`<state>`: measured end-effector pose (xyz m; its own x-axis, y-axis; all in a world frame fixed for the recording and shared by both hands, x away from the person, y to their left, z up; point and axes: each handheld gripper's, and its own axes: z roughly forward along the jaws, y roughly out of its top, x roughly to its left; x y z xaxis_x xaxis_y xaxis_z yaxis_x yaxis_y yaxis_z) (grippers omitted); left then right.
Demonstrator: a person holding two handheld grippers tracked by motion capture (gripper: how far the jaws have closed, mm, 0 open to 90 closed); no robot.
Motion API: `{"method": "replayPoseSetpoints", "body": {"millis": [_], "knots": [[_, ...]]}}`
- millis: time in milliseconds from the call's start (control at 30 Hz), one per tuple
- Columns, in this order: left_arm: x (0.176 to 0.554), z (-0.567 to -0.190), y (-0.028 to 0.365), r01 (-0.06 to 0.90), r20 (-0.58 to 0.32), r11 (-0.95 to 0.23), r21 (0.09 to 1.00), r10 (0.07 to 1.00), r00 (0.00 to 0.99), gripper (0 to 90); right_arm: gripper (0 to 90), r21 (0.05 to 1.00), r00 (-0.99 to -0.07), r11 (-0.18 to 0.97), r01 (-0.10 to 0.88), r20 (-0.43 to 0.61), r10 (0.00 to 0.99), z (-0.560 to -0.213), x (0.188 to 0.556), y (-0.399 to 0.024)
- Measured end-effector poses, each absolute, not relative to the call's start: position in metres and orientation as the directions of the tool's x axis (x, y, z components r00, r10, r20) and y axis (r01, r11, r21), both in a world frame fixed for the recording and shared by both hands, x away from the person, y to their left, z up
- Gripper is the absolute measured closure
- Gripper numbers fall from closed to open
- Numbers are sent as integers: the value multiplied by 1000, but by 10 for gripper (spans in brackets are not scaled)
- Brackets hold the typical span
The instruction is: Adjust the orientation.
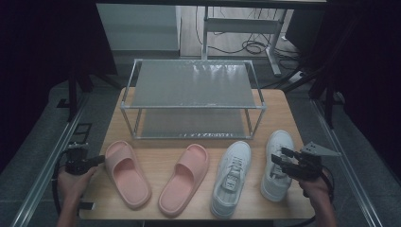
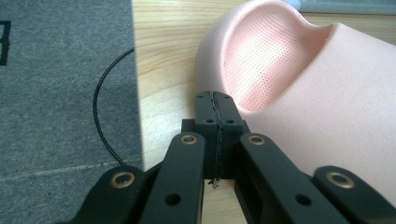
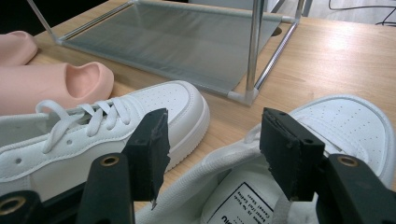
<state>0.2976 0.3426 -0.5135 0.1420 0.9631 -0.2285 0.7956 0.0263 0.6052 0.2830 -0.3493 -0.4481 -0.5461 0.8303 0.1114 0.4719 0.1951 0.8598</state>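
Standing behind four shoes, the rack (image 1: 191,97) blocks the back; left gripper (image 2: 217,109) pressed together beside a pink slipper (image 2: 299,84), right gripper (image 3: 210,149) spread over a white sneaker (image 3: 345,126).

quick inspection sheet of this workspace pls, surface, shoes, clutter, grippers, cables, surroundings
surface: wooden table, dimly lit, bare around the items.
job's things: two pink slippers, left one and right one; two white sneakers, left one and right one, all in a row at the near edge; two-tier metal shoe rack behind them, both shelves bare.
clutter: nothing seen.
grippers: left gripper shut, jaws pressed together with nothing between, beside the left slipper's rim; right gripper open, jaws either side of the right sneaker's opening, not pressing.
cables: thin black cable on the grey floor by the table edge; more on the floor beyond.
surroundings: dark curtains, desk frame behind.
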Motion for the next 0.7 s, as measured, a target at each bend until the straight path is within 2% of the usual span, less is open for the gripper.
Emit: {"method": "replayPoseSetpoints", "body": {"millis": [700], "knots": [[330, -511, 291, 790, -227, -62, 610, 941, 249, 900, 427, 858, -545, 192, 477, 117, 830, -450, 284, -350]]}}
